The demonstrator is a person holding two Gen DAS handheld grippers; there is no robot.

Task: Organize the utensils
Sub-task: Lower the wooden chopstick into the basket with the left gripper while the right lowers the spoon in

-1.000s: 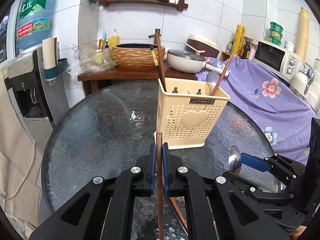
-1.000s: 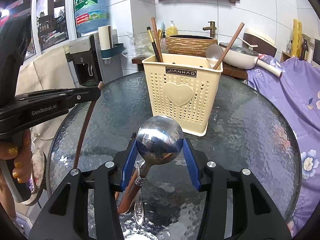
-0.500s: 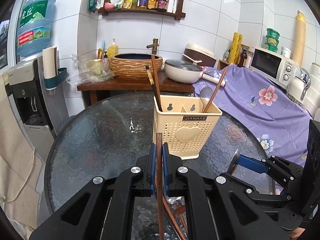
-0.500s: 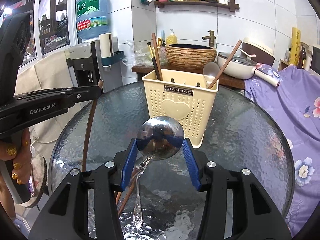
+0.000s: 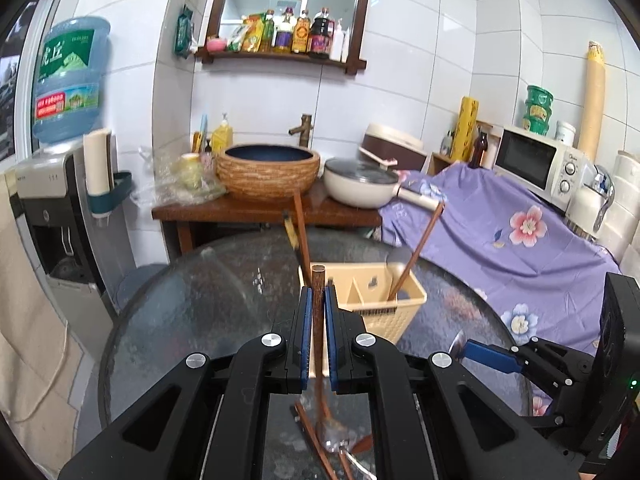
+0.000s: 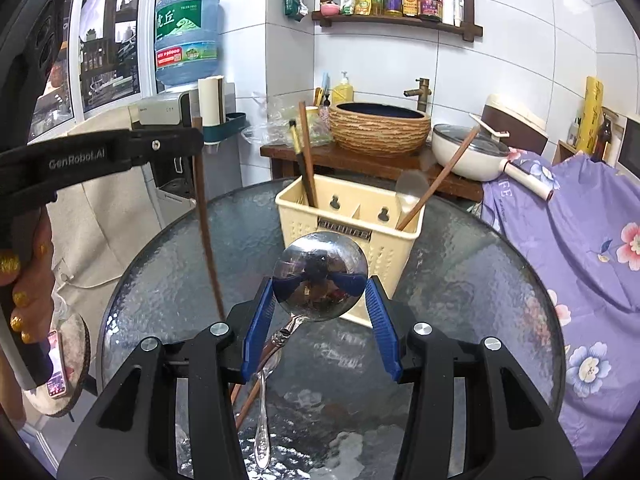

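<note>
Two hand-held grippers hover above a round, dark glass table (image 6: pixel 460 280) in a small tiled kitchen. Near the middle of the table stands a cream plastic utensil basket (image 6: pixel 384 252), perforated and split by dividers into compartments. One end compartment already holds dark chopsticks (image 6: pixel 306 168) standing upright; the opposite end holds a pale spoon (image 6: pixel 408 188) and a brown stick leaning outward.

The left gripper (image 5: pixel 316 336) has its blue-padded jaws pressed together on a single brown wooden chopstick (image 5: pixel 318 320). The chopstick hangs roughly upright, its top just above the jaws and its lower end down toward the table, an orientation that would suit lowering it end-first into the basket. A person's hand (image 6: pixel 24 288) grips the handle of this gripper at the left edge of the right wrist view.

The right gripper (image 6: pixel 320 300) has its jaws clamped on the round bowl of a shiny metal spoon (image 6: pixel 320 276), pads against either side of the bowl. The handle hangs below, so it too looks set to go in handle-first.

Both utensils are in the air on the near side of the basket, neither yet over an opening. More chopsticks (image 5: pixel 316 436) lie loose on the glass below the grippers, apparently still to be sorted.
</note>
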